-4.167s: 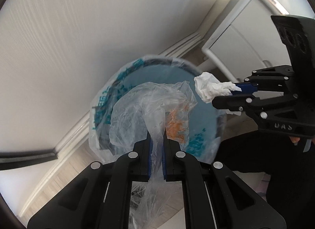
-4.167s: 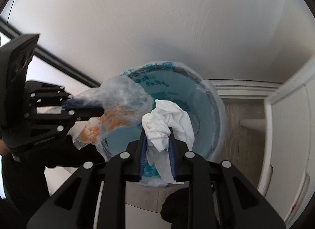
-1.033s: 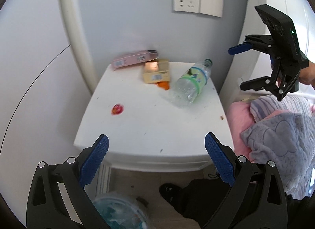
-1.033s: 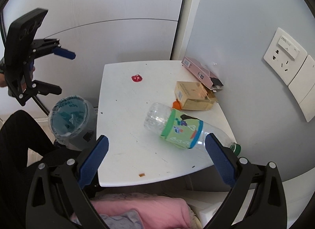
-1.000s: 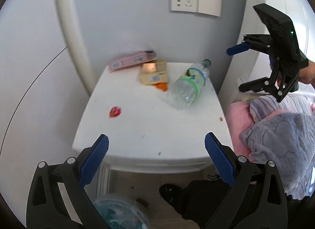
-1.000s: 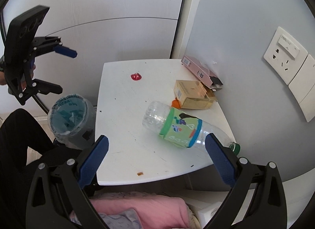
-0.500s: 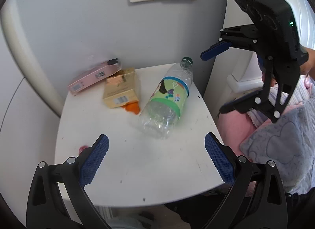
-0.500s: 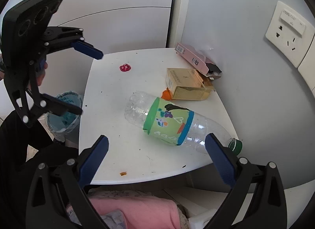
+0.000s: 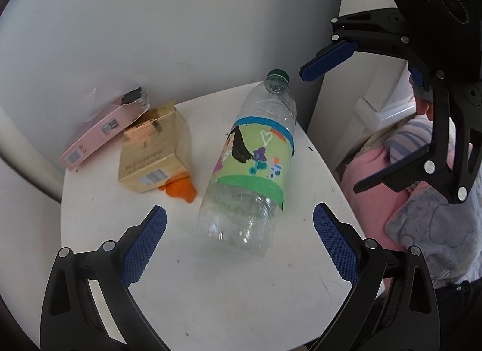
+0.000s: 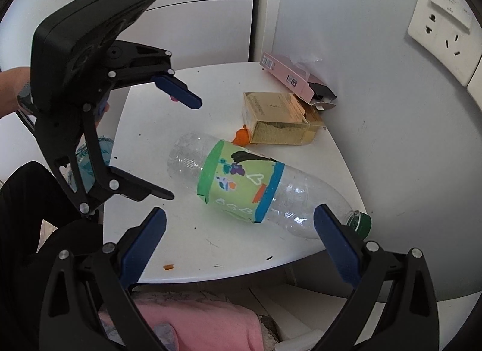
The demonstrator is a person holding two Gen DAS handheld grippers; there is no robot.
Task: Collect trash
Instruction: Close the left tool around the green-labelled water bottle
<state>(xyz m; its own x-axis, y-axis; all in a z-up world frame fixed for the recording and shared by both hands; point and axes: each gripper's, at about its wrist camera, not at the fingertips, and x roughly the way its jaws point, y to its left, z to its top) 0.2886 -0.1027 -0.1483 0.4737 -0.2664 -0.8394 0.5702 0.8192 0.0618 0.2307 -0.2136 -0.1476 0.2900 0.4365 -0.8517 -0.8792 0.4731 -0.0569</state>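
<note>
Clear plastic bottle [image 9: 251, 167] lies on its side on the tabletop [image 9: 211, 275], straight ahead between the wide-open, empty left tongs [image 9: 238, 245]; the right tongs [image 10: 239, 242], equally spread and empty, straddle it too. Round and light, it could roll or squirt free if pinched off-centre. Its label shows hearts and drawings; box [image 9: 152, 159] print is unreadable.

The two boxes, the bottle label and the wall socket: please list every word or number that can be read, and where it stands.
None can be read for certain.
Gold box: printed line and barcode, too blurred.
Pink box: barcodes only, digits too small.
Plastic bottle label: drawings and hearts, no words.
Wall socket: small print on top strip, too small.
</note>
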